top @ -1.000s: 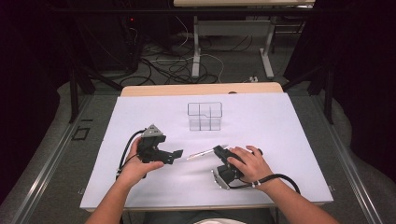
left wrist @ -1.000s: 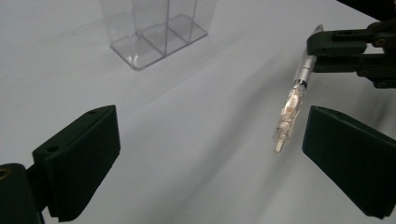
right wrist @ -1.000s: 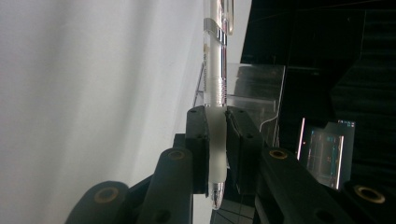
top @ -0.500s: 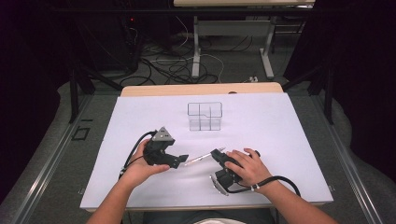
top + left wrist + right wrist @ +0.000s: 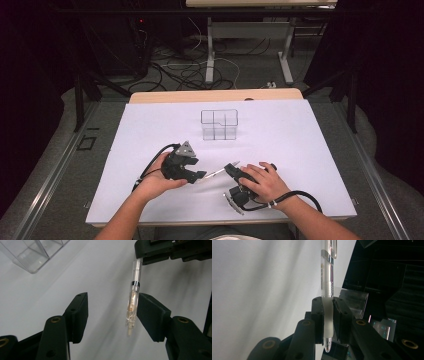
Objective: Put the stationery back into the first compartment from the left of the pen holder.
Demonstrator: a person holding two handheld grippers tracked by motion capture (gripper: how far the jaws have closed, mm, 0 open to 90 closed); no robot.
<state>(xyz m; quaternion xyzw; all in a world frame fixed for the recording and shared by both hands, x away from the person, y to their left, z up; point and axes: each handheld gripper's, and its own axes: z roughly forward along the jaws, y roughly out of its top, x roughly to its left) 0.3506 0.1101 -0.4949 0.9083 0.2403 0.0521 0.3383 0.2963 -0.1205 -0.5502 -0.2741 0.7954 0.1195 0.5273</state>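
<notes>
1. The clear box, an open box split into compartments, stands on the white sheet that covers the table and serves as the landmark here. It is well apart from both grippers, on the far side of them.
2. The left gripper is nearer the person than the clear box and a little to its left, held in the person's left hand with its jaws pointing right toward the pen.
3. In the left gripper view, the jaws have just been closing and stand partly apart. The pen hangs between them, just beside the right-hand pad. A wide gap is left to the other pad, so nothing is clamped yet. A corner of the clear box shows at the upper left of this view.
4. The pen is a clear plastic one with a silver band. It lies roughly level above the sheet, nearer the person than the clear box, bridging the space between the two grippers.
5. The right gripper is in front of the clear box and slightly to its right, under the person's right hand.
6. In the right gripper view its jaws are closed tight on the frosted grip of the pen, with the tip poking out toward the camera and the clip end reaching away.
</notes>
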